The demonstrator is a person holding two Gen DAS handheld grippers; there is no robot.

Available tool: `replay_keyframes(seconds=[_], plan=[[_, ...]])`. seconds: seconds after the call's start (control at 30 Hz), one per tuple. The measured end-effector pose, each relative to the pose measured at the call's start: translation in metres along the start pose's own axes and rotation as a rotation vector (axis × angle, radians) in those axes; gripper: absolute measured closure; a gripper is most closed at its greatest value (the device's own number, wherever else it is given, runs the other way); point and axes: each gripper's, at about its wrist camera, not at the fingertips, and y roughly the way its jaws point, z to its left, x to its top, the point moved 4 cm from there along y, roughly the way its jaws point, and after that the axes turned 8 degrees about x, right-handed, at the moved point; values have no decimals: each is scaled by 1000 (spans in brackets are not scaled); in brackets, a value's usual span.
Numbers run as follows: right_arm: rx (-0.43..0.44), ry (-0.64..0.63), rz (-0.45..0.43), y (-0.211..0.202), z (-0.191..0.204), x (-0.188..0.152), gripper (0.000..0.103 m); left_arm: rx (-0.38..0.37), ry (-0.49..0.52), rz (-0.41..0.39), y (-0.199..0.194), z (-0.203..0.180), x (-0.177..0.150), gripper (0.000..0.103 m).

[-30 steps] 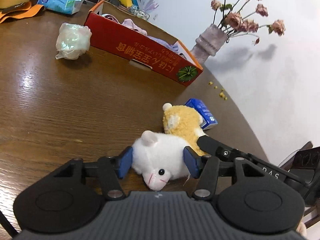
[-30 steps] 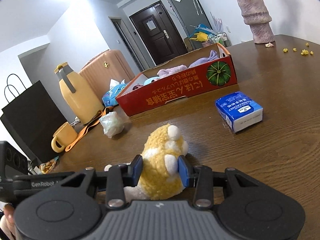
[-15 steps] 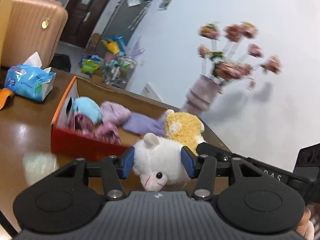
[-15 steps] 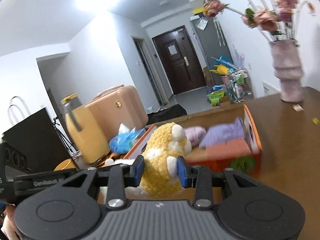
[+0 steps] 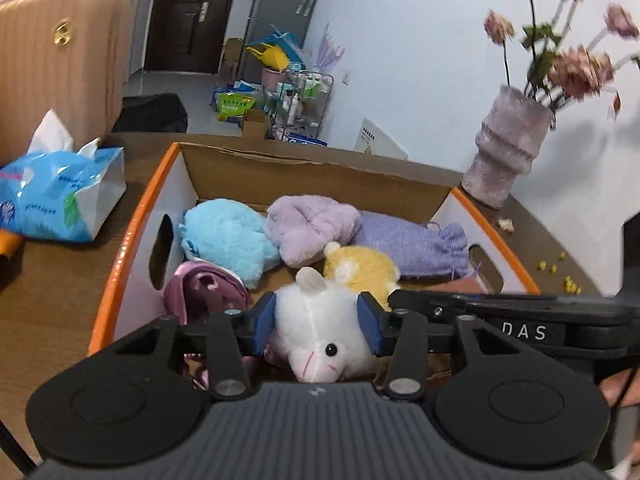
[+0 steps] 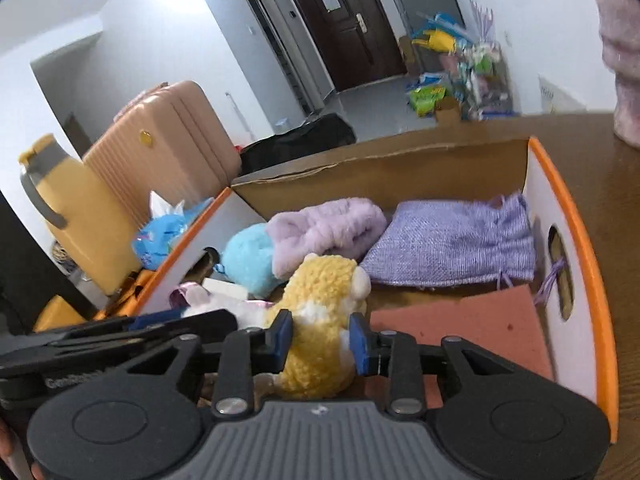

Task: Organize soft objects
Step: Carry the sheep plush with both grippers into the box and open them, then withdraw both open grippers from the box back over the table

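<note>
My left gripper (image 5: 316, 322) is shut on a white plush toy (image 5: 320, 332) and holds it over the near end of the cardboard box (image 5: 132, 232). My right gripper (image 6: 320, 338) is shut on a yellow plush toy (image 6: 320, 320), also over the box (image 6: 580, 248); the yellow toy shows in the left wrist view (image 5: 362, 272) beside the white one. Inside the box lie a blue plush (image 5: 228, 240), a lilac plush (image 5: 312, 228), a purple cloth pouch (image 6: 452, 240), a pink-purple item (image 5: 204, 292) and a pink sponge (image 6: 472, 324).
The box stands on a brown wooden table (image 5: 48, 280). A blue tissue pack (image 5: 56, 196) lies left of the box. A vase of dried flowers (image 5: 508, 152) stands behind its right end. A yellow jug (image 6: 72, 216) and a pink suitcase (image 6: 168, 148) are at the left.
Both grippers lifted the plush toys off the table and carried them forward, from beside the box to over its open inside. Both stayed shut on their toys.
</note>
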Motion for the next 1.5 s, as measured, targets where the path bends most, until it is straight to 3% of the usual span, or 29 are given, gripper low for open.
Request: replay_keyframes(seconds=[0.1, 0.17, 0.27, 0.33, 0.47, 0.57, 0.7, 0.8, 0.83, 0.9, 1.13, 1.27, 1.4, 1.5], plan=[[-68, -98, 3, 2, 12, -4, 73, -9, 35, -19, 3, 0, -6, 52], [-86, -118, 7, 0, 19, -5, 72, -18, 7, -7, 4, 7, -8, 39], [-98, -133, -3, -13, 28, 1, 71, -26, 19, -23, -15, 11, -1, 39], [-129, -157, -34, -31, 35, 6, 71, 2, 45, -95, -46, 13, 8, 39], [-182, -192, -104, -87, 49, 20, 67, 30, 59, -172, -102, 22, 21, 39], [-269, -241, -159, -135, 59, 22, 62, 94, 103, -228, -139, 25, 21, 39], [-327, -291, -228, -181, 75, 10, 37, 156, 114, -310, -176, 29, 8, 30], [-351, -379, -357, -209, 91, -10, 14, 207, 105, -432, -200, 30, -7, 16], [-371, -408, -416, -217, 97, -18, 12, 220, 103, -472, -208, 29, -11, 14], [-389, -443, -470, -228, 105, -32, 12, 223, 110, -495, -219, 26, -18, 14], [-397, -424, -486, -245, 123, -51, 12, 203, 110, -524, -251, 22, -32, 11], [-396, -428, -509, -255, 136, -65, 12, 228, 105, -547, -269, 24, -47, 10], [-388, -408, -541, -274, 148, -104, 12, 284, 107, -571, -295, 26, -91, 6], [-374, -410, -523, -282, 157, -153, 12, 245, 92, -563, -316, 29, -139, 3]])
